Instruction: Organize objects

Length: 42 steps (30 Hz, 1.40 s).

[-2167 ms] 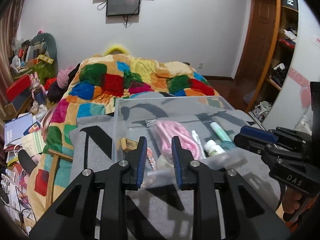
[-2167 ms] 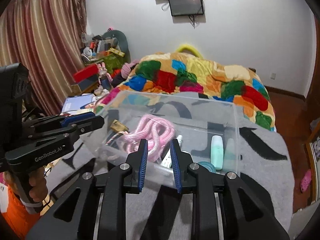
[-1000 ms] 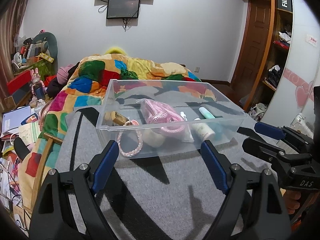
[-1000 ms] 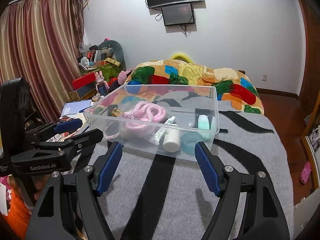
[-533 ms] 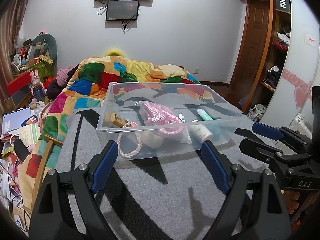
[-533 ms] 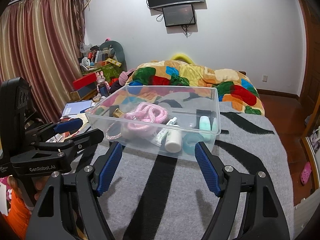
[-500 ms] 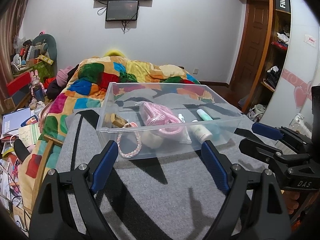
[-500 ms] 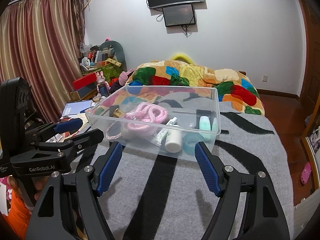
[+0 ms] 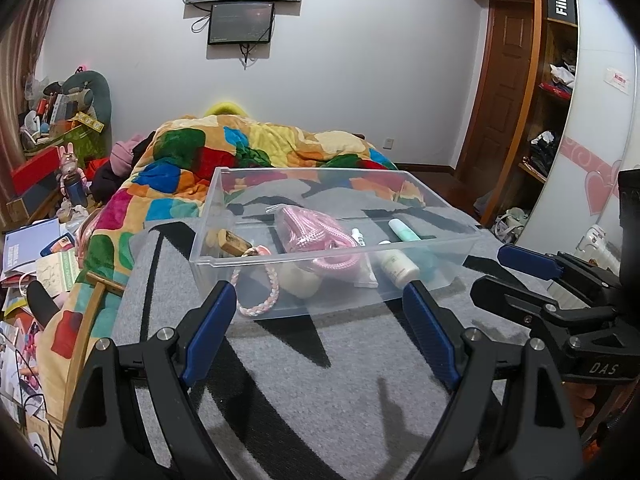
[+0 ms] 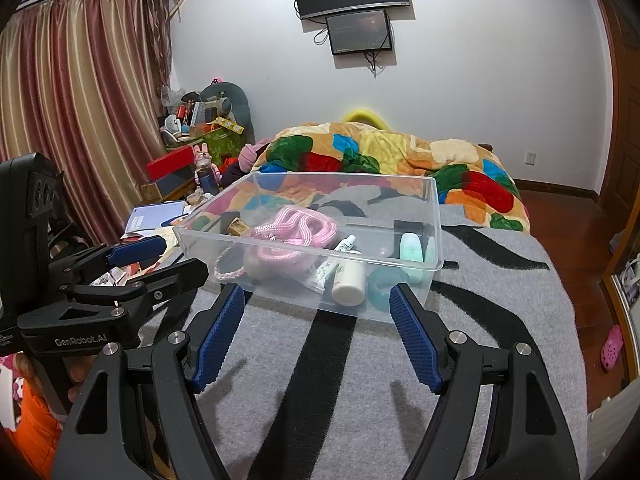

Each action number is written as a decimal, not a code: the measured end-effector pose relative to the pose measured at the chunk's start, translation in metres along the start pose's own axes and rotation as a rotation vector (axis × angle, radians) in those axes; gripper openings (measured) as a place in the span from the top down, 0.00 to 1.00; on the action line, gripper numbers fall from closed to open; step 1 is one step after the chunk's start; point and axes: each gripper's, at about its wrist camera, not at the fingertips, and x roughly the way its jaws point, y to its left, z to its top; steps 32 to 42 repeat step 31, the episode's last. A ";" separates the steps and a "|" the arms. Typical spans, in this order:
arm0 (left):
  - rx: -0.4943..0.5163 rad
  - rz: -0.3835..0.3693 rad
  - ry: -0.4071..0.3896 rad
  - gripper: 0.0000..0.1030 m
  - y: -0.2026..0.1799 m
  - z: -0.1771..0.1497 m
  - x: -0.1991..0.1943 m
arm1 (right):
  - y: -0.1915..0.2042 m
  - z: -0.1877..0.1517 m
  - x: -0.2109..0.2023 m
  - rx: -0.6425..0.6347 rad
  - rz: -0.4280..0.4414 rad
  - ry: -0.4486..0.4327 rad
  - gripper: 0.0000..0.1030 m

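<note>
Both grippers are backed off from the clear bin (image 9: 460, 236), spread wide, holding nothing. 2.2 s ago each was pinched nearly shut at the bin's near wall; by 1.0 s ago both had opened and pulled back, and there's almost no change since 0.5 s ago.

Left gripper (image 9: 318, 306): blue pads wide apart, hovering over the grey-and-black striped blanket (image 9: 304, 392), short of the bin's near wall. No contact.

Right gripper (image 10: 316, 312): same wide spread, tips near the front wall of the bin, not visibly touching it. It also shows at the right edge of the left wrist view (image 9: 520, 276).

Bin sits on the striped blanket at the foot of the bed, with the patchwork quilt (image 9: 192, 168) behind it. Inside:
- pink rope coil (image 10: 294, 234) in the middle
- braided pink loop (image 9: 260, 300) at the front left
- small wooden piece (image 9: 234, 242) at the back left
- white bottle (image 10: 350, 280) lying on its side
- small white tube (image 10: 345, 245) beside the rope
- mint bottle (image 10: 411, 249) and teal ring (image 10: 380, 286) to the right
</note>
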 end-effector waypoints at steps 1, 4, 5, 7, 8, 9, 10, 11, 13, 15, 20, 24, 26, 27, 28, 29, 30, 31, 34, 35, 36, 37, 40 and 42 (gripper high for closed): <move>0.001 -0.001 -0.001 0.17 0.000 0.000 0.000 | 0.000 0.000 0.000 0.000 0.000 0.000 0.30; 0.002 -0.002 -0.002 0.17 -0.001 0.000 -0.001 | 0.000 0.000 0.000 0.000 0.000 0.000 0.30; 0.001 -0.002 -0.002 0.17 -0.001 0.000 -0.001 | 0.000 0.000 0.000 0.000 0.000 0.000 0.30; 0.000 -0.003 -0.001 0.17 -0.001 0.000 -0.001 | 0.000 0.000 0.000 0.001 0.000 0.000 0.30; -0.001 -0.003 -0.001 0.17 -0.001 0.000 -0.001 | 0.000 0.000 0.000 0.000 -0.001 0.000 0.30; -0.002 -0.003 -0.001 0.17 -0.001 0.000 -0.001 | 0.000 0.000 0.000 0.000 0.000 0.000 0.30; -0.003 -0.004 -0.001 0.17 -0.001 0.000 -0.002 | 0.000 0.000 0.000 0.001 0.000 0.001 0.30; -0.003 -0.004 -0.001 0.17 -0.001 0.000 -0.002 | 0.000 0.000 0.000 0.000 0.000 0.000 0.30; -0.002 -0.006 0.000 0.17 -0.001 0.000 -0.001 | 0.000 0.000 0.000 0.000 0.000 0.001 0.30; 0.000 -0.008 0.003 0.17 -0.002 -0.001 -0.001 | 0.000 0.000 0.000 0.001 0.001 0.001 0.30; 0.003 -0.010 0.005 0.17 -0.004 -0.002 -0.002 | 0.000 -0.001 0.000 0.001 0.001 0.001 0.30; 0.003 -0.011 -0.001 0.17 -0.005 -0.002 -0.003 | 0.001 -0.001 0.000 0.002 0.001 0.002 0.30; 0.004 -0.011 -0.001 0.17 -0.004 -0.002 -0.003 | 0.001 -0.002 0.000 0.002 0.001 0.003 0.30; 0.005 -0.011 -0.001 0.17 -0.004 -0.002 -0.003 | 0.001 -0.002 0.000 0.002 0.001 0.004 0.30; 0.005 -0.011 -0.001 0.17 -0.004 -0.001 -0.003 | 0.001 -0.002 0.000 0.003 0.001 0.005 0.30; 0.005 -0.011 -0.001 0.17 -0.004 -0.001 -0.003 | 0.002 -0.003 0.000 0.003 0.002 0.006 0.30; 0.005 -0.011 -0.001 0.17 -0.004 -0.001 -0.003 | 0.002 -0.004 0.000 0.004 0.002 0.006 0.30; 0.004 -0.010 -0.001 0.17 -0.004 -0.001 -0.003 | 0.002 -0.004 0.001 0.004 0.001 0.007 0.30; 0.004 -0.010 -0.001 0.17 -0.004 -0.001 -0.003 | 0.002 -0.004 0.001 0.004 0.001 0.007 0.30; 0.004 -0.010 -0.001 0.17 -0.004 -0.001 -0.003 | 0.002 -0.004 0.001 0.004 0.001 0.007 0.30; 0.004 -0.010 -0.001 0.17 -0.004 -0.001 -0.003 | 0.002 -0.004 0.001 0.004 0.001 0.007 0.30; 0.004 -0.010 -0.001 0.17 -0.004 -0.001 -0.003 | 0.002 -0.004 0.001 0.004 0.001 0.007 0.30; 0.004 -0.010 -0.001 0.17 -0.004 -0.001 -0.003 | 0.002 -0.004 0.001 0.004 0.001 0.007 0.30; 0.004 -0.010 -0.001 0.17 -0.004 -0.001 -0.003 | 0.002 -0.004 0.001 0.004 0.001 0.007 0.30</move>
